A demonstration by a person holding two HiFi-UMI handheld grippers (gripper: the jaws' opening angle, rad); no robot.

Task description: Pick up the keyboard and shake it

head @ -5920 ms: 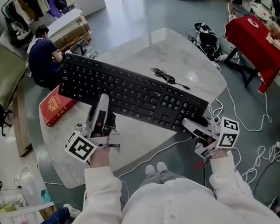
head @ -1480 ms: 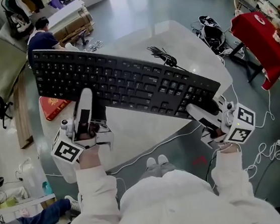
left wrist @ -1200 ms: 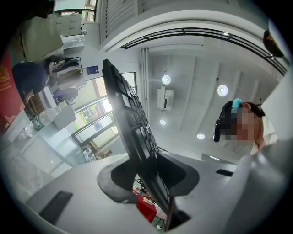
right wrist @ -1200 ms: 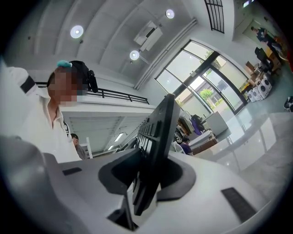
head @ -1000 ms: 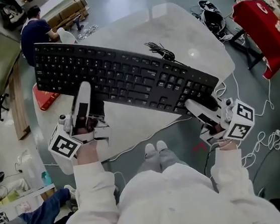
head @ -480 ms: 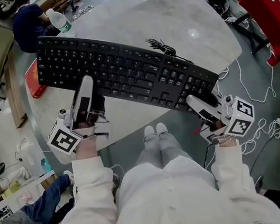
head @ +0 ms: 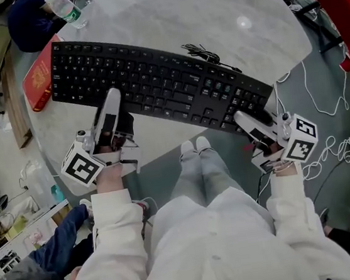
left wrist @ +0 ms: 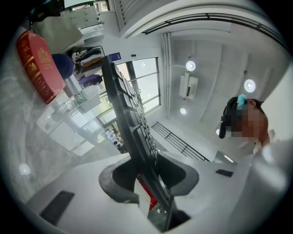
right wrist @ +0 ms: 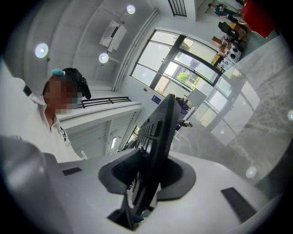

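Note:
A long black keyboard [head: 155,84] is held in the air above the round white marble table [head: 179,15], its keys facing me. My left gripper [head: 114,115] is shut on its near edge left of the middle. My right gripper [head: 249,122] is shut on its near right corner. In the left gripper view the keyboard [left wrist: 132,132] runs edge-on between the dark pads, and in the right gripper view the keyboard [right wrist: 158,137] is clamped the same way. The keyboard's black cable [head: 206,55] lies coiled on the table behind it.
A red book [head: 39,73] lies at the table's left edge, with a plastic water bottle [head: 64,10] beyond it. A person in dark blue [head: 24,21] sits past the table at top left. White cables [head: 323,105] trail on the floor at right.
The keyboard has moved in my view, swinging from tilted up high toward the left to lower and closer over the table. Both grippers stay shut on it throughout.

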